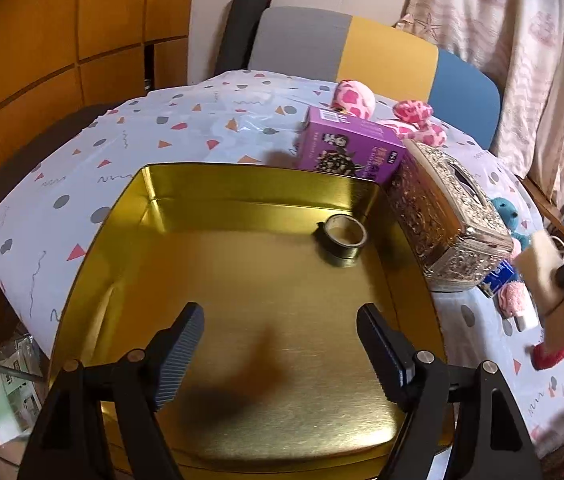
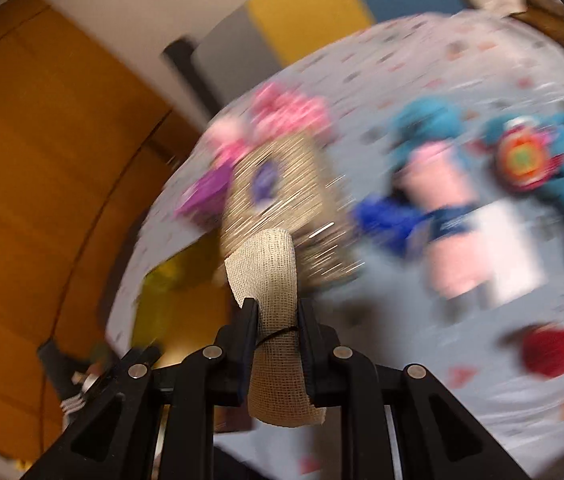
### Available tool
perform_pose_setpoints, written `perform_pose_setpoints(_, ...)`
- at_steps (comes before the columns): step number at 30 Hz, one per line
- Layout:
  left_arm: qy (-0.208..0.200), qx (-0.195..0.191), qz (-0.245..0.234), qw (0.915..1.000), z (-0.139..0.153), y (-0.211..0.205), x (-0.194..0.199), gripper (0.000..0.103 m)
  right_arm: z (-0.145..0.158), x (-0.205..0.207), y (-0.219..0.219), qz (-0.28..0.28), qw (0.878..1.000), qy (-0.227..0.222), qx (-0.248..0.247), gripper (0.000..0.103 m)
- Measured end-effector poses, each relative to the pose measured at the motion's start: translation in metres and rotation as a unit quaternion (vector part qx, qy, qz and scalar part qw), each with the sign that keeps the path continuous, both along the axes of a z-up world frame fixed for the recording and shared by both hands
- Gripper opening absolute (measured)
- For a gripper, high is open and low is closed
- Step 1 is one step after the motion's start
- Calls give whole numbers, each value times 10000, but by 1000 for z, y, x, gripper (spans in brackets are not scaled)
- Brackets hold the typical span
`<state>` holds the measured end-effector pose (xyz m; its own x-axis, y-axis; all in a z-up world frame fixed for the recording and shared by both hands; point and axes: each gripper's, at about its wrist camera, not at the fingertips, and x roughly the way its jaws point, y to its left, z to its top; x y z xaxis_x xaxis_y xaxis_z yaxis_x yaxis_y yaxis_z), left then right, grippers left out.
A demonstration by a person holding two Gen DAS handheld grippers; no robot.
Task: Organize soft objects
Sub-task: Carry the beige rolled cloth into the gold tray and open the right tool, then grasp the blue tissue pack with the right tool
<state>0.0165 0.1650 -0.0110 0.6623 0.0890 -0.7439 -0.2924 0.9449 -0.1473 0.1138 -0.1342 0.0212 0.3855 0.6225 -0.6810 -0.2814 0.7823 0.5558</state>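
A: Hovering over the gold tin (image 1: 266, 312), the left hand-held gripper (image 1: 280, 354) has its ribbed black fingers spread apart, nothing between them. What's inside?

B: One tape roll (image 1: 343, 238) on the brushed metal floor, near the far right corner. Beside the tin sit an embossed metallic tissue box (image 1: 447, 216) and a purple carton (image 1: 351, 150), with a fuzzy pink spotted plush (image 1: 355, 98) behind.

A: And the surface?

B: A table (image 1: 154, 140) under a white cloth with confetti shapes; a grey, yellow and blue chair back (image 1: 365, 46) stands past it, orange panelled doors to the left.

A: The right wrist view?

B: Badly blurred. The right hand-held gripper (image 2: 276, 312) is clamped on a beige gauze bandage roll (image 2: 272, 280), its woven mesh clear, held above the table. Beyond are smears: a teal plush (image 2: 425, 128), something pink and fluffy (image 2: 447, 248), a red soft object (image 2: 557, 350).
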Motion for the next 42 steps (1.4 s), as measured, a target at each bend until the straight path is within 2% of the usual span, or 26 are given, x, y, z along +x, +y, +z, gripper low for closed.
perform_pose_setpoints(3,3,-10,110,9999,-1,7,-2,80,-10,-9,53,483,9986,177,133,19)
perform_pose_setpoints(7,-5,-35,206,9998,-2,15,-5,80,-26,-4,105,690,9965,457,84,20)
perform_pose_setpoints(11,48,-86,251,9996,-7,21,-7,80,-42,7,137,654,9962,538,-218,28)
perform_pose_setpoints(15,60,-56,228,9997,-9,22,-9,80,-50,12,139,417,9972,441,-439,43)
perform_pose_setpoints(20,79,-110,177,9998,-12,21,-8,80,-42,7,117,278,9977,274,-554,43)
perform_pose_setpoints(29,62,-12,-125,9999,-10,5,-5,80,-27,-13,63,-177,9939,-220,-1062,43)
perform_pose_setpoints(35,63,30,-275,9996,-9,-5,-5,80,-31,-14,6,-788,9889,-158,-1248,43)
perform_pose_setpoints(42,-33,92,-701,9975,-2,-27,-5,80,-31,-19,-61,-1466,9800,-77,-1347,43)
